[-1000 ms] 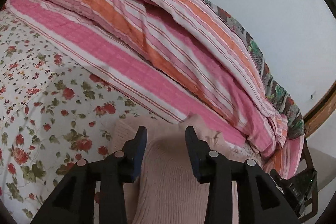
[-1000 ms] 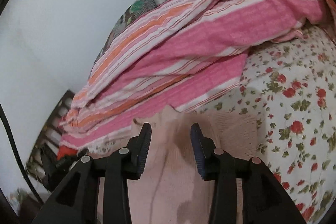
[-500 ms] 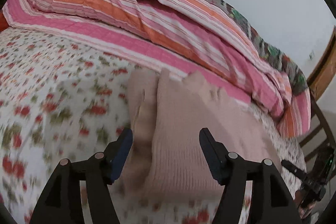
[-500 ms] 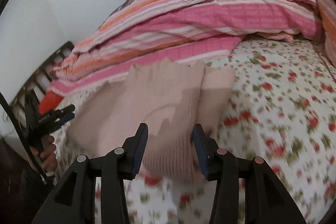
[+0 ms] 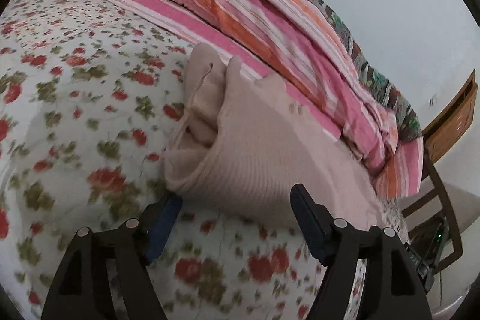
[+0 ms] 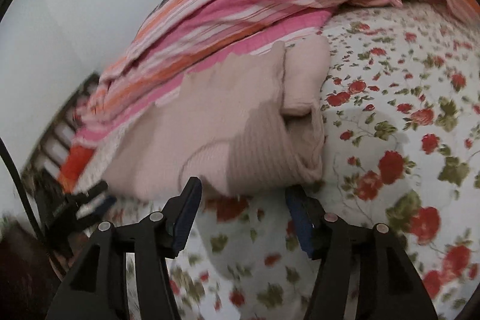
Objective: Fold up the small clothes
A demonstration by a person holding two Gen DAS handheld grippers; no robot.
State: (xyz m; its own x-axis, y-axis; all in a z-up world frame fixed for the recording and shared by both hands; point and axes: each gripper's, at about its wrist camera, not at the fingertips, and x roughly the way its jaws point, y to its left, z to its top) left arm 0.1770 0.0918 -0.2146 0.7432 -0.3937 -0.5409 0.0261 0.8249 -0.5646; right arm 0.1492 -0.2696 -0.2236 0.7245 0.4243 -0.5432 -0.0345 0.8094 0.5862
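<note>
A pale pink ribbed knit garment (image 5: 258, 152) lies folded on the floral bedsheet (image 5: 75, 98), its far edge against the striped quilt. It also shows in the right wrist view (image 6: 228, 128). My left gripper (image 5: 237, 215) is open and empty, just in front of the garment's near edge. My right gripper (image 6: 243, 209) is open and empty, also just short of the near edge. The other gripper shows at the lower left of the right wrist view (image 6: 87, 206).
A pink, orange and white striped quilt (image 5: 246, 8) is heaped along the far side of the bed, against a pale wall. A wooden chair (image 5: 450, 122) stands past the bed's end at the right. Slatted wood (image 6: 57, 125) shows at the left.
Both grippers have let go of the garment, opened wider and pulled back toward me. The garment now lies folded on the sheet in front of them.
</note>
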